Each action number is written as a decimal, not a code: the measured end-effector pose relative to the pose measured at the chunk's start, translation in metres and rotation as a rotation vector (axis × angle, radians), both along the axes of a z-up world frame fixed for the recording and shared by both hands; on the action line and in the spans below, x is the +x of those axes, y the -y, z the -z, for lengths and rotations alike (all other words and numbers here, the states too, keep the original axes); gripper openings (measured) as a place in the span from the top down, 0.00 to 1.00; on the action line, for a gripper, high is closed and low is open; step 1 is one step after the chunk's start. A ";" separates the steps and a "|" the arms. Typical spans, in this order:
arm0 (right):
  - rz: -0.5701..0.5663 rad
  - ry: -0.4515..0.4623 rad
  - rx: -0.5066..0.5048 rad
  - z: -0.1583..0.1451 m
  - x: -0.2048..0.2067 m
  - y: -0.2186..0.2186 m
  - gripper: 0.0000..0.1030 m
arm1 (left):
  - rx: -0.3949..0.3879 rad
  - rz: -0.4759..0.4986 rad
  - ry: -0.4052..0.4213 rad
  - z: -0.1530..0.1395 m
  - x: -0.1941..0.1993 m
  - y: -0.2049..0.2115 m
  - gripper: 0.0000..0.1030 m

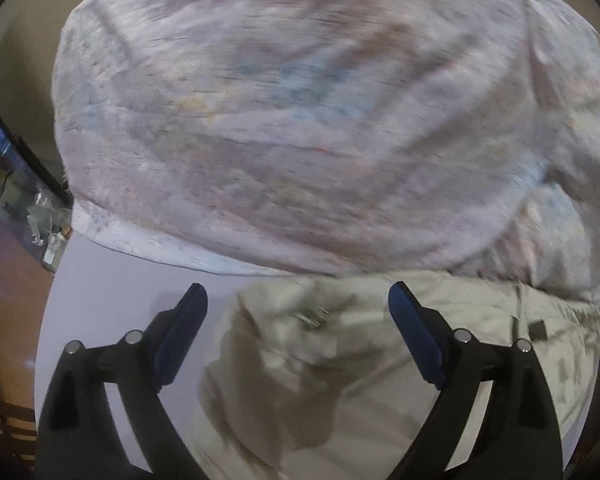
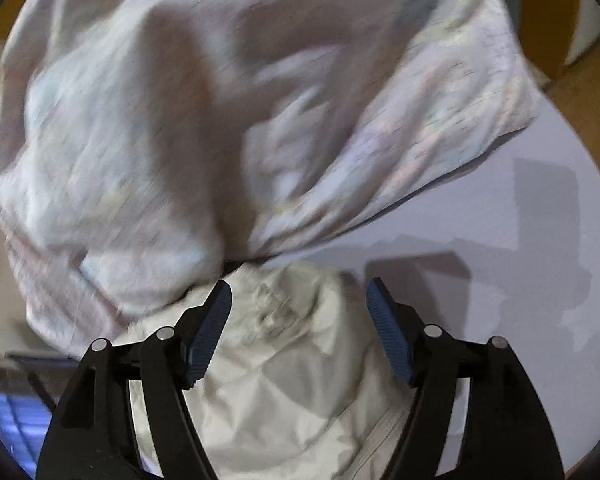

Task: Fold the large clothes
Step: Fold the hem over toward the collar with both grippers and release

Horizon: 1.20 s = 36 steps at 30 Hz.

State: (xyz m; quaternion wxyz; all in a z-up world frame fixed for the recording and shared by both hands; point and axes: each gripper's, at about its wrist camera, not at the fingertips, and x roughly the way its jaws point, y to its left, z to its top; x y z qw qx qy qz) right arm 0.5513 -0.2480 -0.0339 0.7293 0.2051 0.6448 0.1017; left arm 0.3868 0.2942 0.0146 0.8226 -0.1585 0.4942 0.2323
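A large pale pink patterned cloth lies bunched over the far part of a round white table. A beige garment lies crumpled below it, near the table's front. My left gripper is open, its jaws wide apart above the beige garment's upper edge, holding nothing. In the right wrist view the pink cloth is heaped ahead and left, blurred. My right gripper is open and straddles a raised fold of the beige garment, not closed on it.
The table's bare white top shows to the right of the clothes. Brown floor and small clutter lie beyond the table's left edge. A blue-lit object sits low at the left.
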 end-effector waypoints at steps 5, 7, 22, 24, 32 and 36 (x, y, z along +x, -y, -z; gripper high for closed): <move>-0.204 -0.021 0.004 0.000 -0.010 -0.061 0.31 | -0.028 0.104 -0.015 0.003 0.002 0.048 0.11; -0.271 -0.018 -0.005 0.002 -0.016 -0.085 0.31 | -0.032 0.135 -0.024 0.005 0.002 0.067 0.11; -0.368 0.079 -0.261 0.026 -0.012 -0.161 0.95 | -0.072 0.183 -0.033 0.021 -0.005 0.096 0.11; -0.353 0.081 -0.275 0.028 -0.005 -0.164 0.95 | -0.075 0.187 -0.037 0.024 -0.005 0.100 0.11; -0.324 0.115 -0.352 0.038 0.004 -0.190 0.95 | -0.072 0.216 -0.025 0.027 -0.006 0.108 0.11; -0.309 0.106 -0.352 0.045 0.010 -0.191 0.95 | -0.049 0.223 -0.017 0.028 -0.007 0.114 0.11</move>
